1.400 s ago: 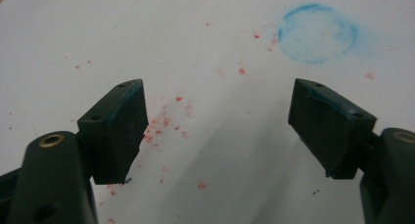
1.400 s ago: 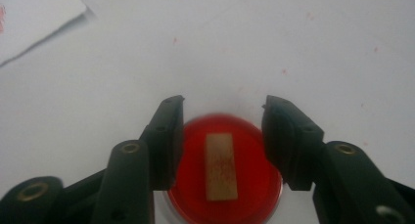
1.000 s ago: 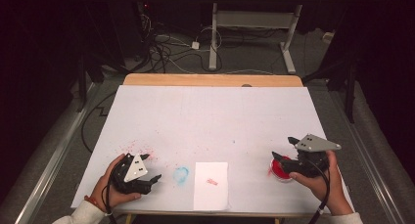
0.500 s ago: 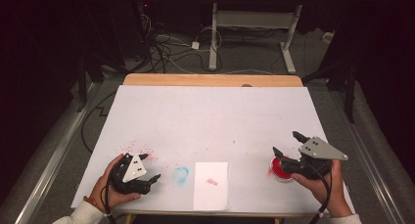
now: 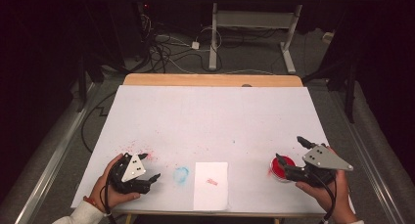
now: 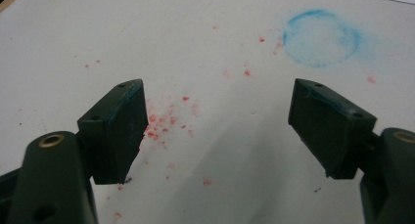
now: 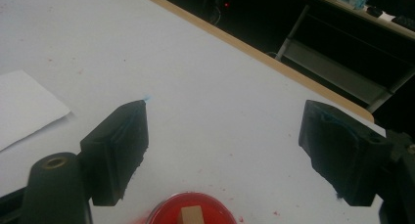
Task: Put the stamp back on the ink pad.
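I take the shallow round red dish (image 5: 283,167) as my landmark. In the right gripper view it sits at the very bottom between my jaws, with a small tan wooden block (image 7: 191,216) standing in the red paint inside it. My right gripper (image 5: 293,157) has just been spreading its jaws; they now stand wide and released, with nothing pressed between the pads, and the dish lies below them.

The risk I see: if I pull back low, a jaw could clip the dish rim, tip it and spill paint across the white table cover (image 5: 215,116). The block could also topple and smear.

Left of the dish lies a white rectangular paper sheet (image 5: 211,185) bearing a small red mark (image 5: 212,181), and beyond that a faint blue ring print (image 5: 181,174). Further left again, my left gripper (image 5: 152,180) rests low over scattered red specks (image 6: 161,126), jaws apart and empty; blue residue on its pads could mark the paper.
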